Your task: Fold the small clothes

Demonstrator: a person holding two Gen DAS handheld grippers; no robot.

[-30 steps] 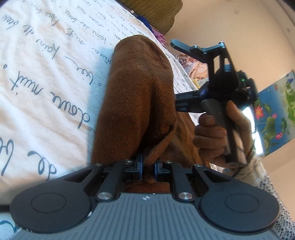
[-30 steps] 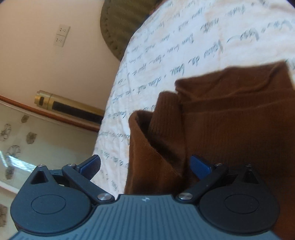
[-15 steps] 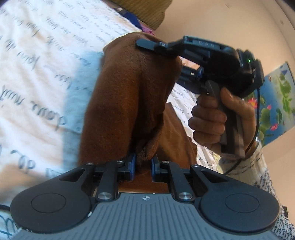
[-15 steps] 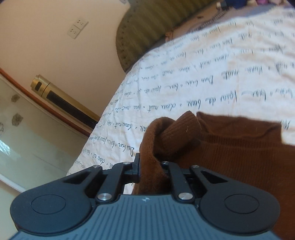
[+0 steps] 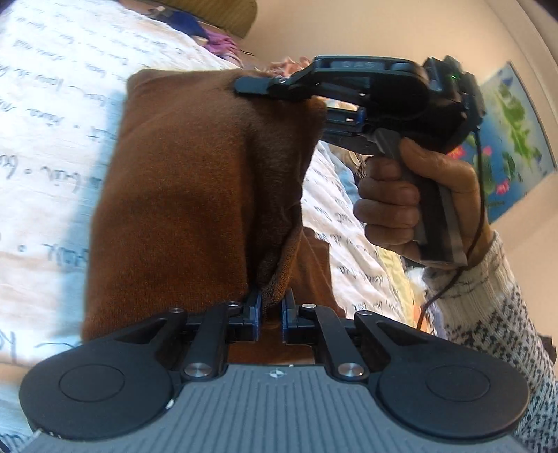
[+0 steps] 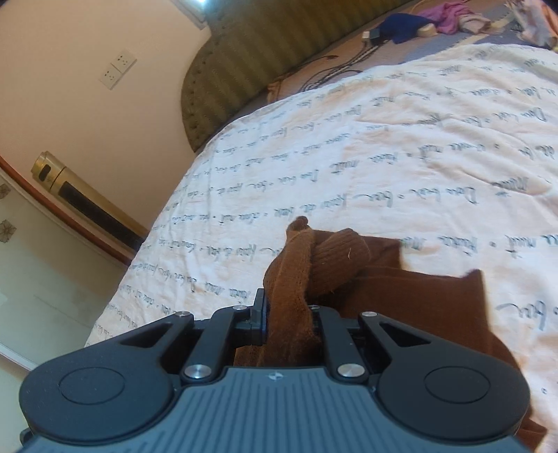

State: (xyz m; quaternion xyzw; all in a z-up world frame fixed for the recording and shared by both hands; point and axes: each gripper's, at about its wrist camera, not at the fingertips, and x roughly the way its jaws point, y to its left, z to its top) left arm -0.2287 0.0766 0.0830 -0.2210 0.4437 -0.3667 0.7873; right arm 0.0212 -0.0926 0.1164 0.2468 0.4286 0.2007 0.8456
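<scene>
The left gripper (image 5: 270, 315) has its two blue-padded fingers drawn close together, pinching a bunched edge of the brown knit garment (image 5: 195, 195) between them. The right gripper (image 6: 289, 315) is likewise clamped tight on a gathered fold of the same garment (image 6: 401, 296), the ribbed cloth squeezed up between its fingers so that only the left pad shows.

The garment hangs stretched between the two tools above a white bedspread (image 5: 45, 115) printed with lines of dark script, and part of it drapes down toward the cover.

The left wrist view shows what the other cannot: the right gripper (image 5: 258, 85) seen from the side, its dark finger laid along the garment's far top edge, and the person's right hand (image 5: 415, 202) wrapped around the grey handle with the fingers curled on the trigger, a patterned knit sleeve (image 5: 488, 303) at the wrist and a thin cable trailing down. A blue flowered poster (image 5: 516, 136) hangs on the wall behind.

The right wrist view instead looks across the bedspread (image 6: 383, 150) to an olive striped headboard (image 6: 265, 55), wall sockets (image 6: 117, 69), a gold cylinder (image 6: 76, 188) near the wall and loose clothes (image 6: 446, 15) at the far edge.
</scene>
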